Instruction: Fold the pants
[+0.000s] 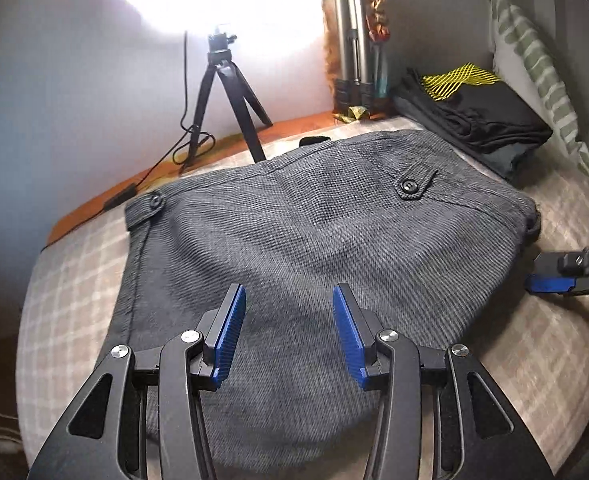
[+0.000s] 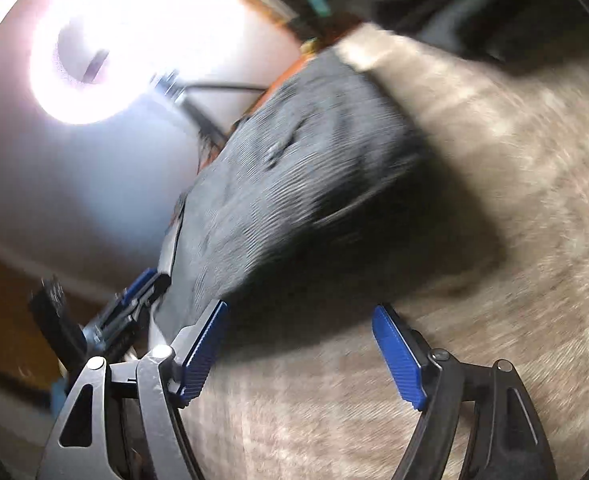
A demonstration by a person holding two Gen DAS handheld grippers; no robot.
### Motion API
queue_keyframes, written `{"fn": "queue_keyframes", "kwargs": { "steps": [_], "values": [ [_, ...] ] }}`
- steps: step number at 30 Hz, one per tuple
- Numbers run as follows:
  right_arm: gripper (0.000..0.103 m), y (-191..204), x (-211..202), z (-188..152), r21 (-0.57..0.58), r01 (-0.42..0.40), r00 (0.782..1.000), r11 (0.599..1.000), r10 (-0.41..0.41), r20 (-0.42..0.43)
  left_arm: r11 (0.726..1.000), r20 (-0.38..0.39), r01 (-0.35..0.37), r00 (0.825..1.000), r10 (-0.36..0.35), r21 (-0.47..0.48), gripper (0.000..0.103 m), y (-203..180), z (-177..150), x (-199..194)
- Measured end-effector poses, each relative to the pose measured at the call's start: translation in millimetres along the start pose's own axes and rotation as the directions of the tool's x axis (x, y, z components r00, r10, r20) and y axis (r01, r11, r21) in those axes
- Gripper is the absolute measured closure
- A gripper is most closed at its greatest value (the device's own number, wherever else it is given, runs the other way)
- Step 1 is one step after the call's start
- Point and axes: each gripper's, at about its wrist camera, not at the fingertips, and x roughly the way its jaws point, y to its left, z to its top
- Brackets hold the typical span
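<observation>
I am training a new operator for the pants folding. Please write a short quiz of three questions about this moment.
1. True or false: the left gripper is shut on the grey pants.
2. What lies behind the grey pants, beside the striped pillow? A) a towel B) a black folded garment C) a shoe
3. Fill in: the right gripper is open above the checked ___.

Key
1. False: its jaws stand open above the cloth.
2. B, the black folded garment.
3. bedsheet.
</observation>
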Motion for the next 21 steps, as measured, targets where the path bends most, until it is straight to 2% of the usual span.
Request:
{"fn": "queue_keyframes", "kwargs": {
  "steps": [4, 9, 13, 16, 18, 21],
  "values": [
    [0.025, -2.2, 0.9, 16.6, 0.014, -0.006, 0.999, 1.0, 0.005, 0.051, 0.999, -0.042, -0.023, 0.999, 0.022, -0.027, 0.059, 1.6, -1.1, 19.2],
    [0.026, 1.1, 8.7, 26.5, 0.021, 0.003, 0.997, 1.0, -0.005, 0.081, 1.0, -0.119, -0.012, 0.993, 0.009, -0.023, 0.058, 3.1, -15.6, 41.2],
    [0.026, 4.7, 21.2, 29.9, 0.017, 0.021, 0.996, 1.0, -0.023, 0.089, 0.999, -0.114, 0.007, 0.993, -0.012, -0.049, 0.059, 7.6, -17.5, 39.6],
    [0.037, 4.4, 21.2, 28.6, 0.011, 0.042, 0.994, 0.999, -0.043, 0.096, 0.998, -0.083, -0.014, 0.996, 0.008, -0.067, 0.059, 10.0, -9.7, 28.6],
    [0.051, 0.0, 18.4, 26.4, 0.019, 0.043, 0.995, 0.999, -0.045, 0.093, 0.997, -0.04, -0.007, 0.999, 0.004, -0.082, 0.059, 7.8, -0.2, 19.8],
    [0.064, -1.1, 19.8, 27.1, 0.016, 0.052, 0.994, 0.999, -0.054, 0.098, 0.995, -0.001, 0.006, 1.0, -0.006, -0.099, 0.059, -1.2, 12.2, 17.8]
  ]
}}
